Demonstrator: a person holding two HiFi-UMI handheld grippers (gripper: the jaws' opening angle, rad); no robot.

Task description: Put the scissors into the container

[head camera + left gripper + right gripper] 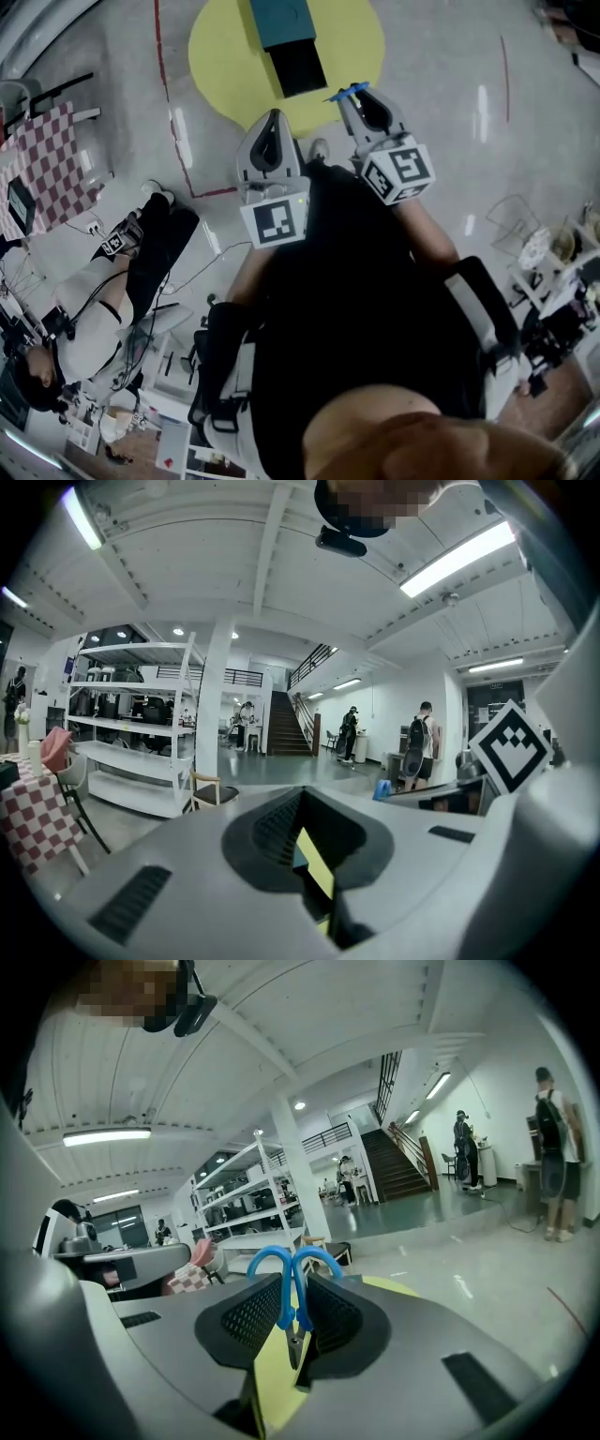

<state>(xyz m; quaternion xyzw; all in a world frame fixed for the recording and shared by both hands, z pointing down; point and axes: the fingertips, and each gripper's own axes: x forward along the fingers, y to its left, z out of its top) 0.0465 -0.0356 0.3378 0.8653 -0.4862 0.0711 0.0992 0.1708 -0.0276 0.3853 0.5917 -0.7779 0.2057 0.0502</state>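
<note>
R hand-held gripper (292, 1283) clamped on scissors (286, 1295); L hand-held gripper (302, 799) closed, empty.

**Fig., head view.** We see both grippers held out ahead of the torso (356, 281), side by side and apart.

- **L gripper** (273, 117): points to 12 o'clock, w/ its marker cube (275, 221) at the 6 o'clock end. Jaws are together, w/ only a thin slit left between them, and nothing is gripped.
- **R gripper** (363, 94): sits at approx. 2 o'clock from the L one, a little farther fwd, and points to approx. 11 o'clock. Jaws are clamped on the scissors (291, 1283), whose handle loops project past the tips.
- **R forearm** (427, 225): runs back toward 5 o'clock.
</note>
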